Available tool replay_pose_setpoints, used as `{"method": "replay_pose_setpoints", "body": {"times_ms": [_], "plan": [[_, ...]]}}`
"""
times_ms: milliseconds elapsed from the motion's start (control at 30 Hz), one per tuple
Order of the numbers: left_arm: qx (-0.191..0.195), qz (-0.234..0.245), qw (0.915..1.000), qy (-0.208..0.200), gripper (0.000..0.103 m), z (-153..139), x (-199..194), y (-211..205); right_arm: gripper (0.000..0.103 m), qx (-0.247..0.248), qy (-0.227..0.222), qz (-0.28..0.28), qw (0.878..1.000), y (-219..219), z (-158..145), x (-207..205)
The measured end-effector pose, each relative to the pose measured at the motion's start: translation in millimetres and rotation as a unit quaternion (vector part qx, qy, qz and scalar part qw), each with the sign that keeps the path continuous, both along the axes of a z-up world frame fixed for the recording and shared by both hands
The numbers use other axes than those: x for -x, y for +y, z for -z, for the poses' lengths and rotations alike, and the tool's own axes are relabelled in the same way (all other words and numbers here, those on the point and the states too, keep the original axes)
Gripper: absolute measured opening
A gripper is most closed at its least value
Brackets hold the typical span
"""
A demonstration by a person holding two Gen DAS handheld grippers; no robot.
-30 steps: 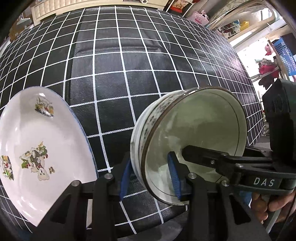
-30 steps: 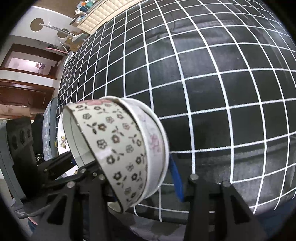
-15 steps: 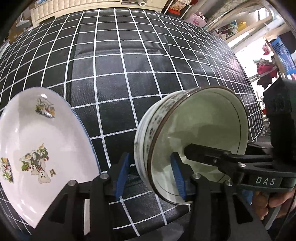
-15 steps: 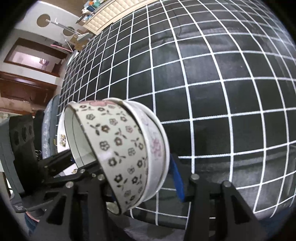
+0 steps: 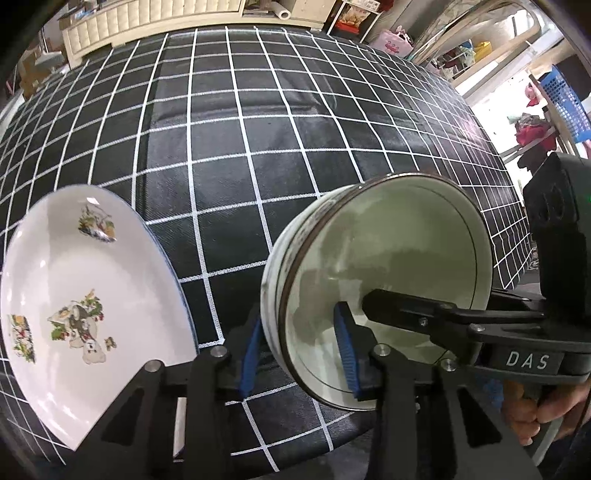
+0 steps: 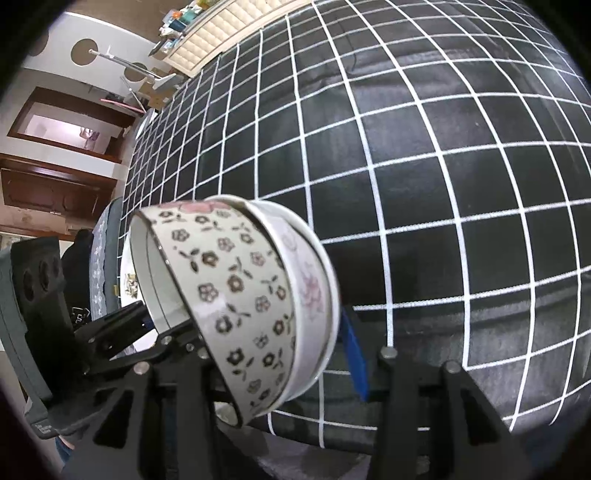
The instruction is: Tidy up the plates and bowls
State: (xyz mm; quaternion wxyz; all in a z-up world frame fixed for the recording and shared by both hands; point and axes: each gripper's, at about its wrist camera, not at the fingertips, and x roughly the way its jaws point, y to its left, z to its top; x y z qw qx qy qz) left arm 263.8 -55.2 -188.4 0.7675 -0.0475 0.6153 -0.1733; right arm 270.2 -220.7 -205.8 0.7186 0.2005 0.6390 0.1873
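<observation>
Two nested bowls are held on edge above the table. The inner floral bowl (image 6: 236,295) sits inside a white bowl with pink flowers (image 6: 314,291); its pale inside (image 5: 399,266) faces the left wrist view. My left gripper (image 5: 299,358) straddles the stack's rim with a gap at the left pad (image 5: 251,354). My right gripper (image 6: 280,354) is shut across the stack's lower wall; in the left wrist view one finger (image 5: 424,317) reaches into the bowl. A white plate with cartoon prints (image 5: 81,302) lies at left.
The table wears a black cloth with a white grid (image 5: 280,147); its near edge runs just under the grippers. Shelves and a blue basket (image 5: 565,99) stand beyond the right end, a cream cabinet (image 5: 155,11) behind.
My left gripper's fingers have spread, leaving a gap beside the bowl rim. The bowl stack has stayed in the right gripper and tilted slightly.
</observation>
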Motion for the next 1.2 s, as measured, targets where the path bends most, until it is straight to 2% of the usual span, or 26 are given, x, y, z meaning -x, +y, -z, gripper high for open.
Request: {"method": "replay_pose_setpoints", "body": {"times_ms": [267,533,667,833,1033,1200], "plan": [[0.003,-0.011,0.9997,-0.022,0.035,-30,-4,6,0.05,0.009,-0.023,-0.014,1.0,13,-36,-2],[-0.009,-0.054,0.9975,-0.045,0.035,-65,-1,57,0.049,0.003,-0.042,-0.061,0.997,71,-63,-12],[-0.026,-0.081,0.9953,-0.046,0.035,-70,5,93,0.049,-0.009,-0.038,-0.09,0.995,110,-59,-16],[-0.04,-0.11,0.9924,-0.036,0.035,-63,11,130,0.049,-0.016,-0.025,-0.122,0.992,149,-47,-20],[-0.041,-0.132,0.9901,-0.022,0.035,-47,18,160,0.049,-0.007,-0.01,-0.145,0.989,186,-33,-26],[-0.044,-0.133,0.9901,-0.013,0.035,-39,20,171,0.048,0.0,0.001,-0.149,0.989,195,-22,-27]]}}
